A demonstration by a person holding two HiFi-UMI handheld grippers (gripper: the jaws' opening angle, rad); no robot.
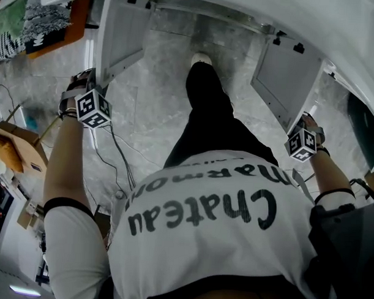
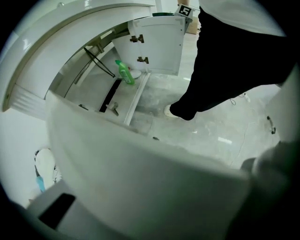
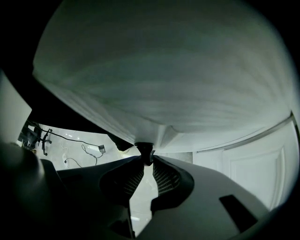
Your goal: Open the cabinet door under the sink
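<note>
Both white cabinet doors under the sink stand swung open: the left door (image 1: 120, 36) and the right door (image 1: 287, 76). My left gripper (image 1: 79, 90) is at the outer edge of the left door. In the left gripper view that door (image 2: 154, 187) fills the foreground as a blur and hides the jaw tips. My right gripper (image 3: 146, 159) is at the right door's outer edge, shut on a small dark knob (image 3: 145, 151) on the underside of the door (image 3: 164, 70). The cabinet inside (image 2: 119, 101) holds a green bottle (image 2: 124, 72).
The person's dark-trousered leg (image 1: 207, 97) and shoe (image 1: 201, 58) stand on the marble floor (image 1: 152, 108) between the doors. Cables (image 1: 116, 155) trail across the floor at left. Cardboard boxes (image 1: 15, 146) lie at far left. The white sink counter (image 1: 253, 10) overhangs at the top.
</note>
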